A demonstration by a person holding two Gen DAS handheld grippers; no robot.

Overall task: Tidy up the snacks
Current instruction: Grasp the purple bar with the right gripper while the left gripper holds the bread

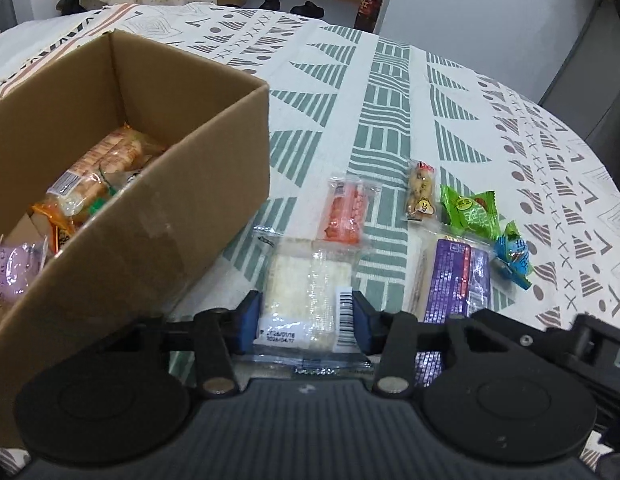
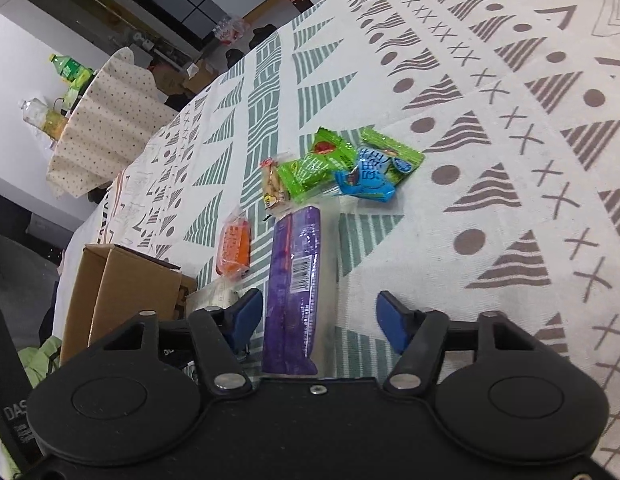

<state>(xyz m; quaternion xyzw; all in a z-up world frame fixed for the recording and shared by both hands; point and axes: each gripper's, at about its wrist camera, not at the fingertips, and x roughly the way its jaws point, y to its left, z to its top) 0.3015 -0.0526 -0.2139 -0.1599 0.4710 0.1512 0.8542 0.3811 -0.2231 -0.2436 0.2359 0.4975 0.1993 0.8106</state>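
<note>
Left gripper [image 1: 303,322] sits low over the patterned tablecloth [image 1: 390,80], its blue pads [image 1: 247,320] pressed against both edges of a clear packet of pale wafers [image 1: 305,280] that lies just beside the cardboard box [image 1: 149,200]. Several wrapped snacks [image 1: 93,184] already lie inside the box. Beyond the clear packet lie an orange packet [image 1: 348,212] and a small biscuit packet [image 1: 421,192]. Right gripper [image 2: 320,316] straddles the purple packet [image 2: 295,280]: the packet lies close by the left-hand pad, while the other pad [image 2: 392,320] stands well clear of it, so the jaws are open around it and not gripping. Farther along the cloth, two green wrappers [image 2: 310,168] and a blue wrapper [image 2: 366,180] lie bunched together, touching one another.
</note>
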